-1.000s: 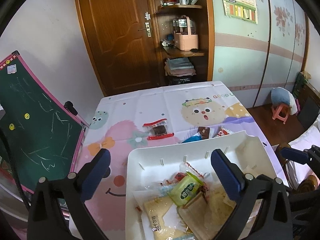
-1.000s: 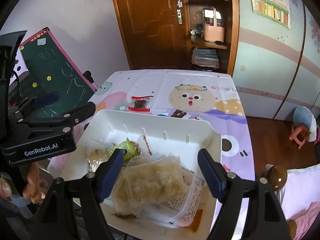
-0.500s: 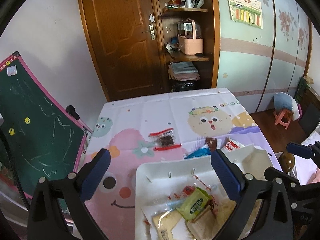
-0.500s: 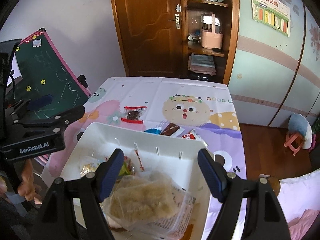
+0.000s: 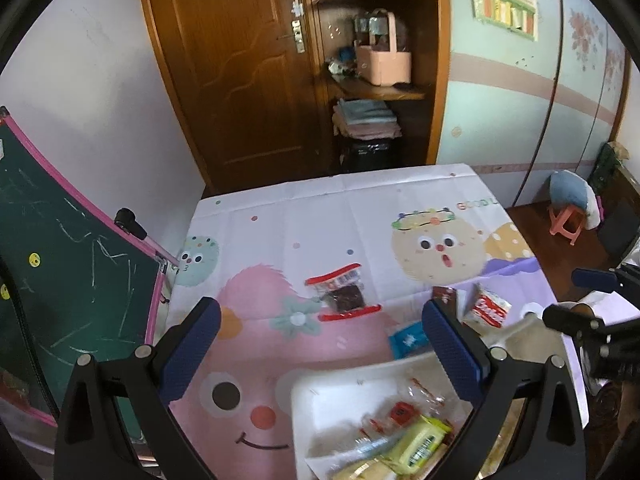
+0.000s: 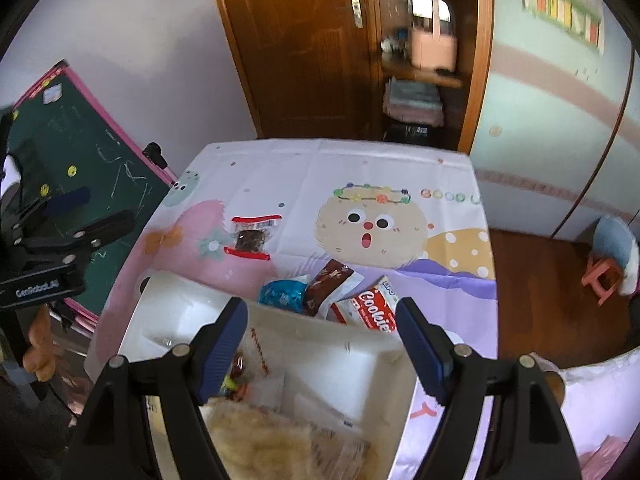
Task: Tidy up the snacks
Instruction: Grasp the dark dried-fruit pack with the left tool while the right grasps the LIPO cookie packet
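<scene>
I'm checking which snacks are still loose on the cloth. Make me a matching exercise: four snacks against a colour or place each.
Things:
1. red-edged clear packet
2. Cookies packet
3. blue wrapper
4. green packet

Descriptions:
A. inside the white bin
B. alone on the pink part of the cloth
C. red and white, rightmost of the cluster behind the bin
D. shiny, leftmost of that cluster

Pairs: 1-B, 2-C, 3-D, 4-A

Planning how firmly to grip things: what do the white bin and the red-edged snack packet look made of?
White bin: apparently rigid moulded plastic, smooth, slightly glossy, with thick walls. Red-edged snack packet: thin clear plastic film; the dark snack shows through, and the ends are crimped and printed red.
</scene>
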`<control>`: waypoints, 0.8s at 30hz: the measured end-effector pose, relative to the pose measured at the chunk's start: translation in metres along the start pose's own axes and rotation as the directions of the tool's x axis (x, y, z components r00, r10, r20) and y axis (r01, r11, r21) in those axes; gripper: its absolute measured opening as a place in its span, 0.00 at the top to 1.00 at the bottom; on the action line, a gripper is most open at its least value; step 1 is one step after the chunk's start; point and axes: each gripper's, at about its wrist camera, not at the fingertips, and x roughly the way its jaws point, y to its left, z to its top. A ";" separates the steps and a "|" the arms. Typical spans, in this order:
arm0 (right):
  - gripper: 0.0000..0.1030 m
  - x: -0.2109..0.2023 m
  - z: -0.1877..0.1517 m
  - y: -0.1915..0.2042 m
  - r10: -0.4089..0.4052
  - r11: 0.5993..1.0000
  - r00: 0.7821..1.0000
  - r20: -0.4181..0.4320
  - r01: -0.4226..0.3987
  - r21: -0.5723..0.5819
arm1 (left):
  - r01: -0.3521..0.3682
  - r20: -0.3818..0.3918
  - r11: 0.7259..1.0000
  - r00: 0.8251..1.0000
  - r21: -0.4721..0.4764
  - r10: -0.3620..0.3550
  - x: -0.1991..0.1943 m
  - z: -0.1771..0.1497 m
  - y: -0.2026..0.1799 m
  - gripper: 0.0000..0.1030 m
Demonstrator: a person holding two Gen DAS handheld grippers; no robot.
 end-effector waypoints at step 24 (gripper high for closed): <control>0.25 0.180 0.002 -0.085 0.251 0.859 0.797 -0.549 0.078 0.505 | 0.055 -0.451 0.998 0.892 0.010 -0.045 0.209 0.030 0.004 0.03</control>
